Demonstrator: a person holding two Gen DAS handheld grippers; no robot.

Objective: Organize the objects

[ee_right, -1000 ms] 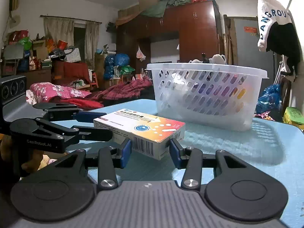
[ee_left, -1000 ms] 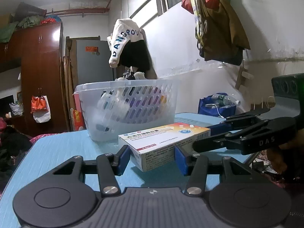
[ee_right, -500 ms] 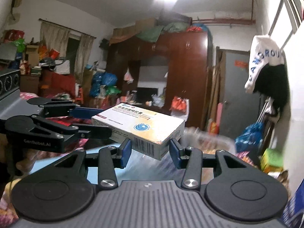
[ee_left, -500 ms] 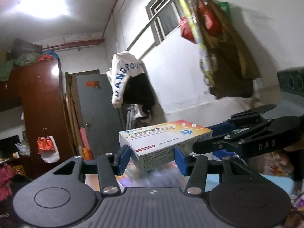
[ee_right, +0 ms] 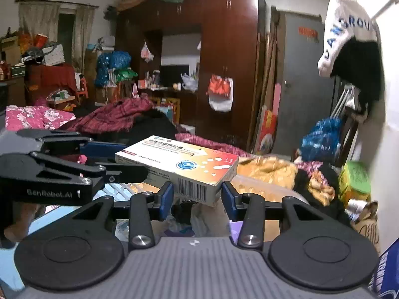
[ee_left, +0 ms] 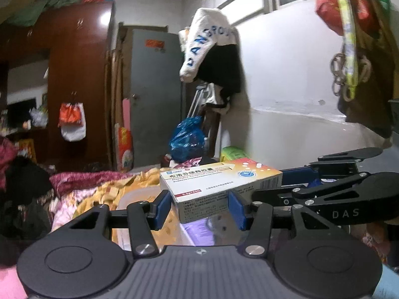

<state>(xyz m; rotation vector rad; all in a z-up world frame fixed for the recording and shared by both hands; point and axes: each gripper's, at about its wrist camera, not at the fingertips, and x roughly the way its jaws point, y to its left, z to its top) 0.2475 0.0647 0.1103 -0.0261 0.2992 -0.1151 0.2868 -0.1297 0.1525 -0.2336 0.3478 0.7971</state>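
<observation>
A white and orange medicine box (ee_left: 219, 182) is held in the air between both grippers. My left gripper (ee_left: 199, 210) is shut on one end of it. My right gripper (ee_right: 197, 196) is shut on the other end, where the barcode of the medicine box (ee_right: 182, 169) shows. Each gripper shows in the other's view: the right one (ee_left: 324, 199) and the left one (ee_right: 62, 174). The box hangs above the white plastic basket (ee_right: 264, 191), whose rim (ee_left: 139, 194) and jumbled contents lie just below the fingers.
A blue table edge (ee_right: 47, 219) shows low on the left. Behind are a bed with piled blankets (ee_right: 119, 117), a brown wardrobe (ee_right: 212, 49), a grey door (ee_left: 154, 94), and bags hanging on the white wall (ee_left: 361, 49).
Both grippers lifted the medicine box off the blue table and carried it forward. It now hangs over the basket, which was ahead of it a second ago.
</observation>
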